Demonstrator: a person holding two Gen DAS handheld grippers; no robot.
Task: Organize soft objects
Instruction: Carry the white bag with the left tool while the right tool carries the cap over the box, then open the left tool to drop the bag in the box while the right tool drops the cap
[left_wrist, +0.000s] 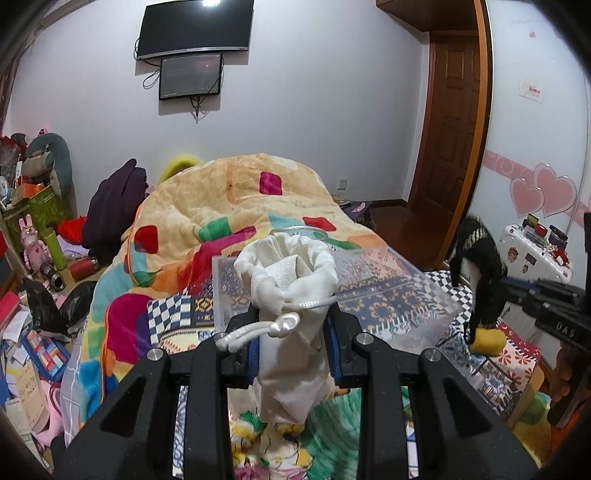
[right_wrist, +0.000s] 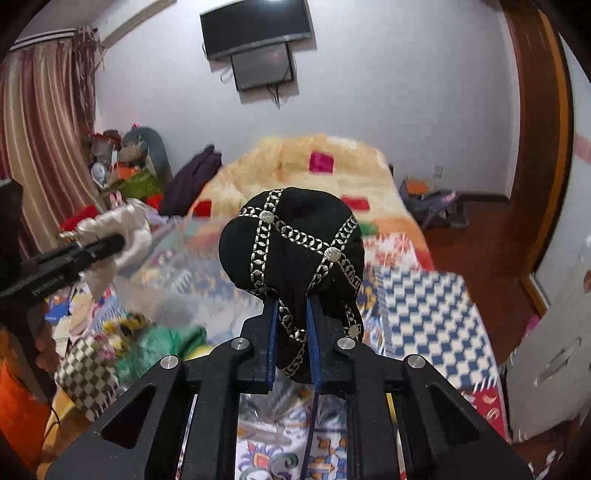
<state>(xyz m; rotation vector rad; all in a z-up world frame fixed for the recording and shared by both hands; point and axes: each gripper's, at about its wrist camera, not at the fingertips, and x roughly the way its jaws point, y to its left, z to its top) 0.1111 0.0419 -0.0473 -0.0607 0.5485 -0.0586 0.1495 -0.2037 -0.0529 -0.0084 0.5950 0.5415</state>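
My left gripper (left_wrist: 293, 325) is shut on a white drawstring pouch (left_wrist: 291, 280), held upright above the bed in front of a clear plastic box (left_wrist: 388, 291). The pouch also shows in the right wrist view (right_wrist: 118, 240) at the left, with the left gripper's finger across it. My right gripper (right_wrist: 291, 314) is shut on a black fabric bag with silver chain trim (right_wrist: 295, 243), lifted above the bed. That black bag shows in the left wrist view (left_wrist: 480, 273) at the right, with a yellow piece (left_wrist: 487, 339) at its lower end.
A colourful quilt (left_wrist: 229, 206) is heaped at the far end of the bed. A checkered blue and white cloth (right_wrist: 424, 317) lies on the bed's right side. Clutter fills the floor at the left (left_wrist: 33, 314). A white suitcase (left_wrist: 535, 254) stands at the right.
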